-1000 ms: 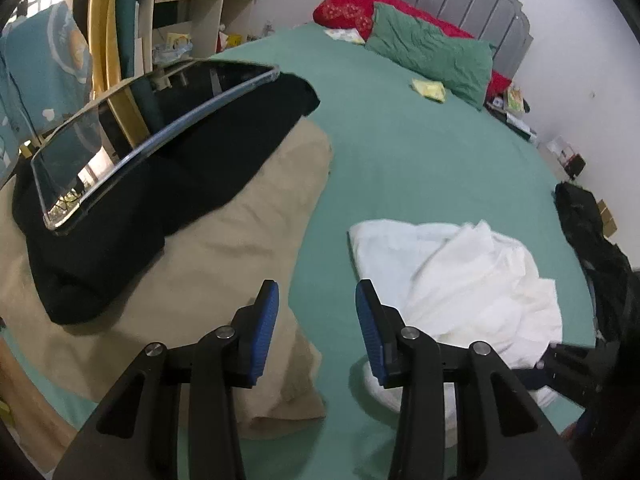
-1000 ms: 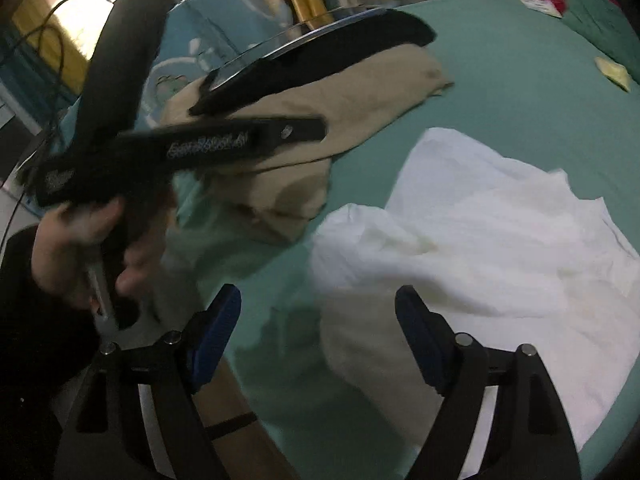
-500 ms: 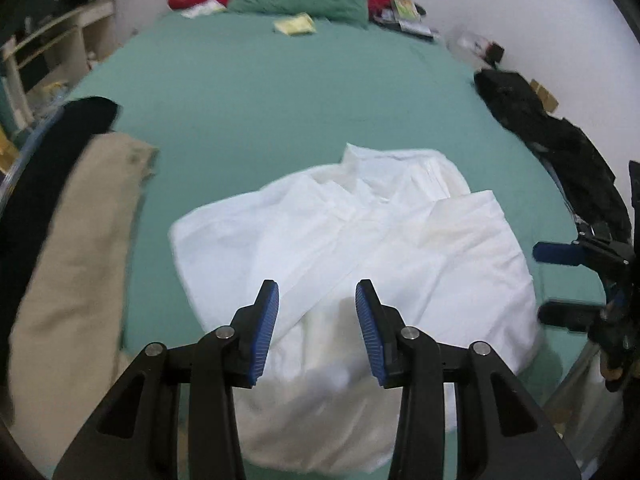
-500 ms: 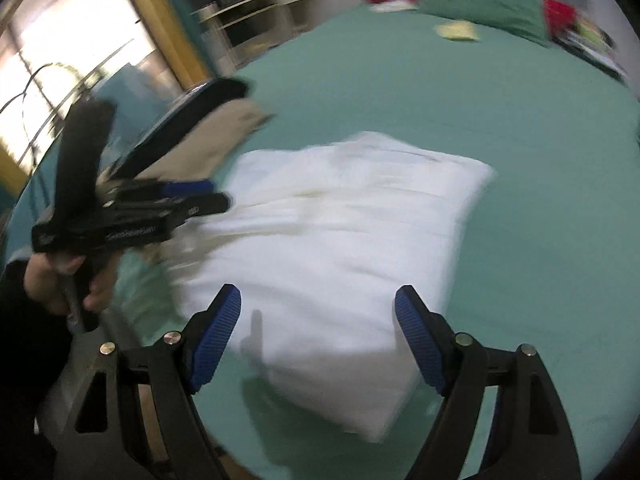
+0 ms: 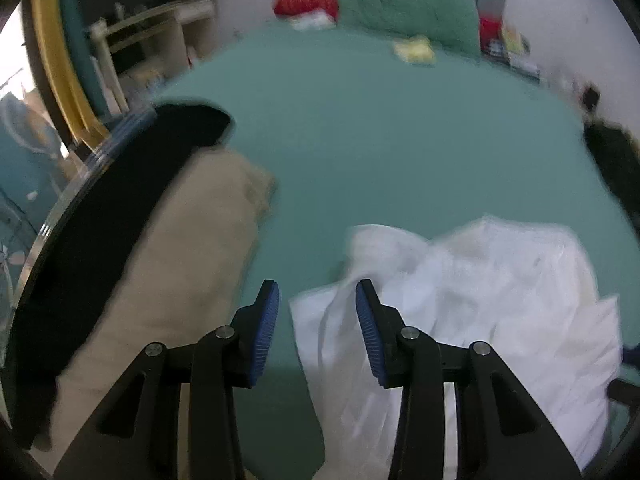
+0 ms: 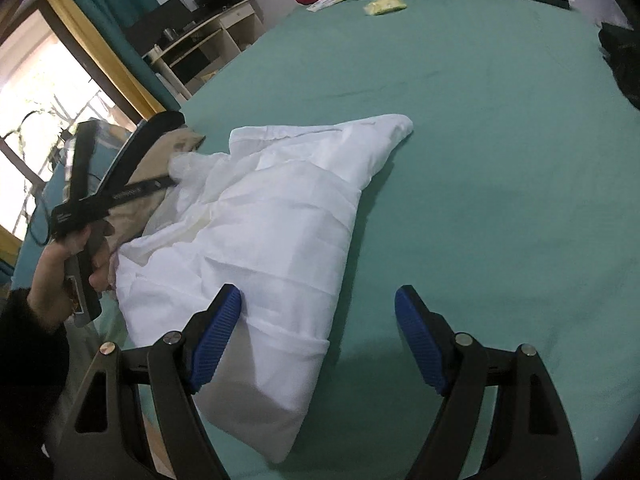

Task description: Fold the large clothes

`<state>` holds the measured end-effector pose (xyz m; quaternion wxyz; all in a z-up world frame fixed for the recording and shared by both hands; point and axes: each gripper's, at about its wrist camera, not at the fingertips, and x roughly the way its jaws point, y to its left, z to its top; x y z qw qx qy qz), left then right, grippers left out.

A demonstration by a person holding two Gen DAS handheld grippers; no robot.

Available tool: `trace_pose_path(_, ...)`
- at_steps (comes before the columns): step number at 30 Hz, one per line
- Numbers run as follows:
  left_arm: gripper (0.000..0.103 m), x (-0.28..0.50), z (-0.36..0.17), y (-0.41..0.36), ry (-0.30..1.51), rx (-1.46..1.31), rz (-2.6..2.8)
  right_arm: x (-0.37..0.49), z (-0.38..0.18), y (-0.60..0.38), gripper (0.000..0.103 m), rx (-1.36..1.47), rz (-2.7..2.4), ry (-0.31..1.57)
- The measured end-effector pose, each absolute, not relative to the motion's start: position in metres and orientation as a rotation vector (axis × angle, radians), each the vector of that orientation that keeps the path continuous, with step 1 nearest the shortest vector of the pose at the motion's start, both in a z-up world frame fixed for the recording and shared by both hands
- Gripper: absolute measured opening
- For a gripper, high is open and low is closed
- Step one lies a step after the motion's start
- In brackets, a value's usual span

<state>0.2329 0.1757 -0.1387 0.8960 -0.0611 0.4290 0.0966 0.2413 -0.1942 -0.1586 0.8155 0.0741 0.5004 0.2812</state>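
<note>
A crumpled white garment [image 6: 272, 232] lies on the green bed sheet [image 6: 480, 160]. In the left wrist view the white garment [image 5: 480, 304] spreads to the lower right. My left gripper [image 5: 316, 320] hovers over the garment's left edge, its blue pads apart and nothing pinched between them. My right gripper [image 6: 318, 332] stands wide open above the garment's near right corner, with cloth under the left finger and bare sheet under the right one. In the right wrist view a hand [image 6: 60, 264] holds the left gripper [image 6: 168, 181] at the garment's left side.
A beige cloth [image 5: 180, 280] with a black garment [image 5: 100, 220] on it lies left of the white one. Another dark garment [image 5: 612, 160] sits at the bed's right edge. Green and red pillows [image 5: 404, 12], a small yellow item [image 5: 414, 50] and a shelf unit [image 6: 200, 40] are farther off.
The left gripper's view swung right onto the white garment, then back left towards the beige cloth. The right gripper travelled right across the garment and rolled. Neither gripper changed its opening.
</note>
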Motion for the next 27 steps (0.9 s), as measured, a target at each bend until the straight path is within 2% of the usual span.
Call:
trace_pose_path(5,0.042,0.194,-0.122,0.162,0.81,-0.235,-0.098,0.242,-0.159,-0.192,0.08,0.165,0.593,1.063)
trace_pose_path(8,0.042,0.188,-0.131,0.131,0.898,-0.207,-0.327,0.241,-0.16,-0.193,0.08,0.19,0.591,1.066)
trace_pose_path(12,0.042,0.188,-0.157,0.099,1.025,-0.01,-0.324,0.237,-0.16,-0.199,0.08,0.191,0.583,1.067)
trace_pose_path(16,0.042,0.195,-0.164,0.117,1.032,-0.041,-0.169,0.236,-0.161,-0.2,0.08,0.211,0.585,1.065)
trace_pose_path(21,0.042,0.209,-0.18,0.189,1.044,-0.191,0.224,0.235,-0.166,-0.199,0.08,0.244,0.593,1.071)
trace_pose_path(27,0.042,0.177,-0.163,0.202,1.004,-0.301,0.157,0.228,-0.18,-0.191,0.08,0.304,0.634,1.118)
